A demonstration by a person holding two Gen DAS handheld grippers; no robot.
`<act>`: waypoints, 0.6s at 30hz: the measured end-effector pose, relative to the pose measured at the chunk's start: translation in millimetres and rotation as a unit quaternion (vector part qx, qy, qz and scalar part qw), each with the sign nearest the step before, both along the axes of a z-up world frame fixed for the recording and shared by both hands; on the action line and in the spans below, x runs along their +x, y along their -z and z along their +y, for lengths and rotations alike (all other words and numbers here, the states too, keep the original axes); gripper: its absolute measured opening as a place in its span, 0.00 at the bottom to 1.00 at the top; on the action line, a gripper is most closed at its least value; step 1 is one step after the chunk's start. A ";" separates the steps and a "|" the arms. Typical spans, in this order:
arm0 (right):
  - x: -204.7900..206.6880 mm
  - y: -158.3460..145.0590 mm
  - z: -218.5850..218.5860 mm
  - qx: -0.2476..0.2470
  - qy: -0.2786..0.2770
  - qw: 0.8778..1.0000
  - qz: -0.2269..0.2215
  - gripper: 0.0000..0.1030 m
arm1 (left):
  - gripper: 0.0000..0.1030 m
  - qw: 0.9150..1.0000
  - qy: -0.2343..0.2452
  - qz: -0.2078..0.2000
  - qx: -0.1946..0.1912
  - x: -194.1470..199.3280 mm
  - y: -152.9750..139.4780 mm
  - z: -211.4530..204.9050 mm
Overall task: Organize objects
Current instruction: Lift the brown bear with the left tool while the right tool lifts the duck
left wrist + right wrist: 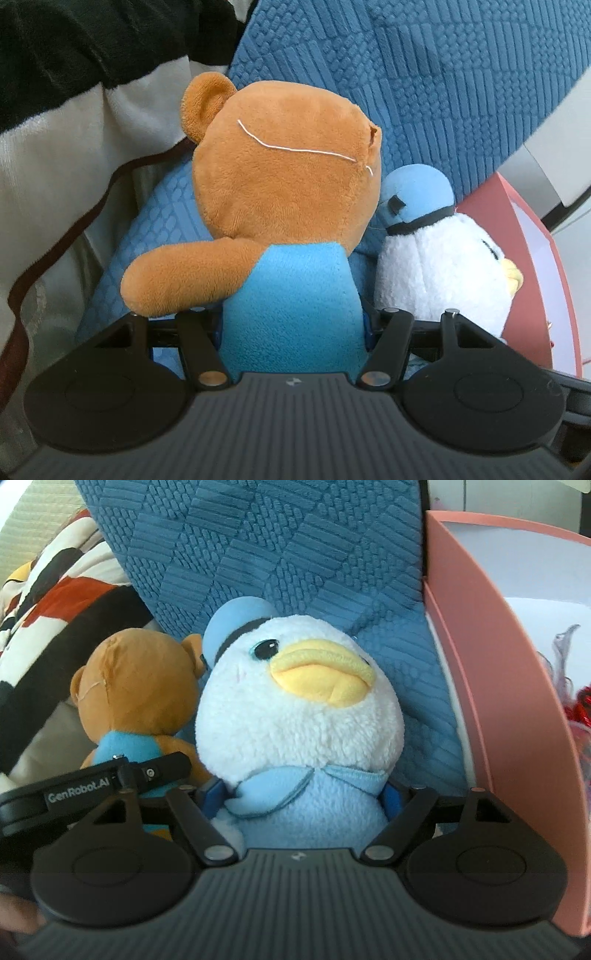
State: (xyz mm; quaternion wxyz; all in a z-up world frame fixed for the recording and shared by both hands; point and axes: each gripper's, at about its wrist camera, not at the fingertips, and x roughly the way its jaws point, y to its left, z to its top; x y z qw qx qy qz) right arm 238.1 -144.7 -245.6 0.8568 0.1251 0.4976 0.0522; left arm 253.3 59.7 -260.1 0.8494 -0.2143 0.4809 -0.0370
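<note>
Brown plush bear (280,192) in a blue shirt sits upright against a blue textured cushion (443,92), back to the left wrist camera; left hand-held gripper (293,325) is clamped on its blue torso. Just beside it, touching, a white duck plush (299,716) with yellow beak and blue cap leans on the same cushion; right hand-held gripper (306,801) has its blue pads pressed on the duck's light-blue body. Pink box (517,709) stands right of the duck. Patterned blanket (48,602) lies left.
</note>
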 end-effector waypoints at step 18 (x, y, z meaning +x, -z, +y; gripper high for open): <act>-53.9 -24.3 -20.6 -0.008 0.007 1.000 0.005 0.80 | 0.65 1.000 0.023 0.001 -0.020 -45.1 -21.2 -24.3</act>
